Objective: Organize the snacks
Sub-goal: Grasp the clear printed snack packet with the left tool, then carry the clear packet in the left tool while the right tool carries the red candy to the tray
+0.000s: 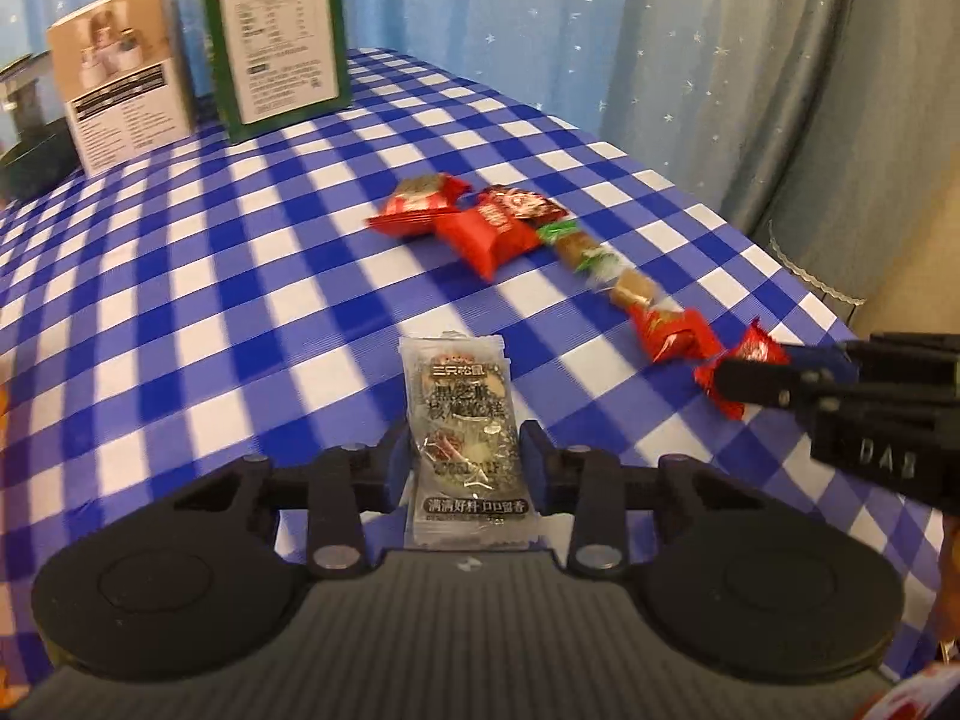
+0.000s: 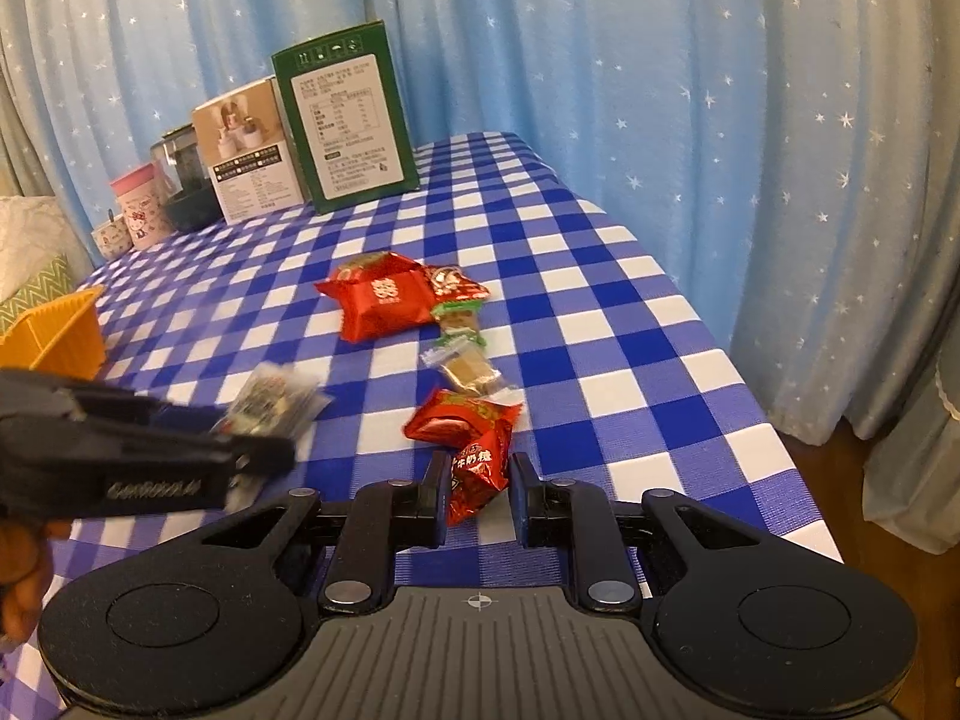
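Snacks lie in a loose line down the right half of the blue-and-white checked tablecloth point(image 2: 600, 312): a large red foil packet point(image 2: 384, 300) farthest, then two small clear-wrapped brown candies point(image 2: 465, 360), then a crinkled red wrapper point(image 2: 459, 417) nearest. An orange ribbed plastic basket point(image 2: 57, 333) sits at the left edge of the table; what it holds is out of sight. Along the far edge stand a tall green carton point(image 2: 348, 120), a beige product box point(image 2: 249, 150), a dark jar-like container point(image 2: 183, 180) and a pink cartoon-print cup point(image 2: 141, 204).

The left gripper point(image 1: 463, 468) has its fingers closed against both sides of a clear silver snack sachet with black Chinese lettering point(image 1: 465, 420), which points away over the cloth. The right gripper point(image 2: 480, 495) has a small red foil candy point(image 2: 477, 474) between its fingers; the candy touches the left finger, with a gap at the right one, so I cannot tell whether it is gripped. Pale blue curtains with white stars point(image 2: 660, 60) hang behind the table and on its right.
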Demonstrator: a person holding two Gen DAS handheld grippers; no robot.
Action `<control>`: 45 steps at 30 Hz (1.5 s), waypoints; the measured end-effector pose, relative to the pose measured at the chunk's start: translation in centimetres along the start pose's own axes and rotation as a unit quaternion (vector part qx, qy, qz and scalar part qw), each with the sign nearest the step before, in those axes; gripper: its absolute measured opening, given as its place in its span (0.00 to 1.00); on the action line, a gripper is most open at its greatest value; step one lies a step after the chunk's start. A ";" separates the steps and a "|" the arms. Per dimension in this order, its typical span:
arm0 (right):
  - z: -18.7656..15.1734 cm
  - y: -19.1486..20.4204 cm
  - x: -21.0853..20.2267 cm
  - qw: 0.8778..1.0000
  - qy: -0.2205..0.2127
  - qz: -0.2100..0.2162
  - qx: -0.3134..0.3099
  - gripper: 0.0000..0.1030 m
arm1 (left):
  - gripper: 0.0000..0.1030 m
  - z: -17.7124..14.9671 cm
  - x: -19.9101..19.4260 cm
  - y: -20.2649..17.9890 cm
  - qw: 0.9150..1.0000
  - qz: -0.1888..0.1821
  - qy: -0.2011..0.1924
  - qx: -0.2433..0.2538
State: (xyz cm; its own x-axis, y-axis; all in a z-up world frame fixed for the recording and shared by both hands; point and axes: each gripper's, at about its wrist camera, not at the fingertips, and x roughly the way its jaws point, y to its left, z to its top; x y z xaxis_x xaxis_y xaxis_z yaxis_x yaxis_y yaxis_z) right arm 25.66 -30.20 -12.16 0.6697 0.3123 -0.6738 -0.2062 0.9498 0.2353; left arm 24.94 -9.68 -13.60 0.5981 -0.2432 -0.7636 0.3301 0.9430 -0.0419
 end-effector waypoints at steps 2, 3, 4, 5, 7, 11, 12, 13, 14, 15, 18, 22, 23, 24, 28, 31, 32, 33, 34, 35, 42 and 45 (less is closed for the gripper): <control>0.3 0.5 -0.3 1.000 -0.003 0.005 0.000 0.20 | 0.33 -0.3 -1.0 0.6 1.000 0.002 -0.002 -0.007; 0.5 0.8 -0.5 1.000 -0.005 0.006 -0.002 0.20 | 0.33 -0.3 -1.7 1.0 1.000 0.004 -0.004 -0.011; 0.7 1.2 -0.8 1.000 -0.007 0.007 -0.004 0.20 | 0.33 -0.3 -2.2 1.3 1.000 0.006 -0.005 -0.012; 0.9 1.5 -1.1 1.000 -0.010 0.010 -0.006 0.20 | 0.33 -0.3 -2.8 1.5 1.000 0.008 -0.007 -0.015; 1.4 2.3 -1.7 1.000 -0.014 0.013 -0.011 0.20 | 0.33 -0.2 -4.1 2.1 1.000 0.009 -0.011 -0.022; 2.4 4.0 -2.9 0.999 -0.021 0.023 -0.023 0.20 | 0.33 0.0 -6.9 3.1 0.999 0.018 -0.023 -0.028; 2.6 4.5 -3.3 0.999 -0.022 0.026 -0.025 0.20 | 0.33 0.1 -7.6 3.3 0.999 0.020 -0.025 -0.028; 2.9 5.0 -3.6 0.999 -0.023 0.029 -0.027 0.20 | 0.33 0.1 -8.4 3.6 0.999 0.023 -0.028 -0.030; 3.1 5.5 -3.9 0.999 -0.025 0.033 -0.029 0.20 | 0.33 0.0 -9.1 3.9 0.999 0.025 -0.028 -0.030; 3.3 6.1 -4.2 0.998 -0.026 0.037 -0.032 0.20 | 0.33 0.0 -9.9 4.3 0.999 0.028 -0.030 -0.032; 4.0 8.4 -5.1 0.997 -0.025 0.050 -0.045 0.20 | 0.33 -0.1 -12.2 5.5 0.998 0.040 -0.036 -0.041; 5.0 11.5 -6.0 0.995 -0.024 0.069 -0.061 0.20 | 0.33 -0.5 -15.0 7.3 0.996 0.056 -0.041 -0.053; 5.2 12.3 -6.2 0.995 -0.023 0.074 -0.064 0.20 | 0.33 -0.6 -15.6 7.7 0.996 0.061 -0.040 -0.056; 5.3 13.1 -6.4 0.994 -0.023 0.078 -0.067 0.20 | 0.33 -0.8 -16.3 8.2 0.995 0.065 -0.041 -0.059; 5.7 16.3 -6.8 0.992 -0.019 0.096 -0.080 0.20 | 0.33 -1.6 -18.9 10.4 0.993 0.082 -0.048 -0.070; 5.8 19.0 -7.1 0.989 -0.016 0.110 -0.093 0.20 | 0.33 -2.4 -20.7 12.0 0.991 0.094 -0.052 -0.077; 5.8 19.7 -7.1 0.989 -0.016 0.114 -0.097 0.20 | 0.33 -2.7 -21.3 12.7 0.990 0.098 -0.053 -0.081; 5.7 20.5 -7.1 0.988 -0.015 0.118 -0.100 0.20 | 0.33 -2.9 -21.7 13.1 0.990 0.101 -0.054 -0.083; 5.7 21.4 -7.1 0.987 -0.014 0.123 -0.103 0.20 | 0.33 -3.3 -22.3 13.7 0.989 0.105 -0.055 -0.087; 5.6 22.3 -7.1 0.986 -0.013 0.128 -0.107 0.20 | 0.33 -3.6 -22.6 14.2 0.989 0.108 -0.055 -0.089; 4.7 27.4 -6.2 0.980 -0.010 0.158 -0.123 0.20 | 0.33 -6.1 -24.9 17.9 0.984 0.129 -0.053 -0.108; 4.3 29.2 -5.4 0.977 -0.010 0.174 -0.127 0.20 | 0.33 -7.0 -25.3 19.4 0.983 0.138 -0.049 -0.111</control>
State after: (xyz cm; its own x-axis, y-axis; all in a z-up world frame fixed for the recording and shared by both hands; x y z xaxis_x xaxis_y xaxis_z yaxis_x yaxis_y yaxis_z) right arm 19.03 -4.24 1.37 0.5406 0.6189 -0.5699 -0.5920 0.7611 0.2651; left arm 11.10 16.34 0.46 0.7132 0.0188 -0.7007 -0.0157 0.9998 0.0109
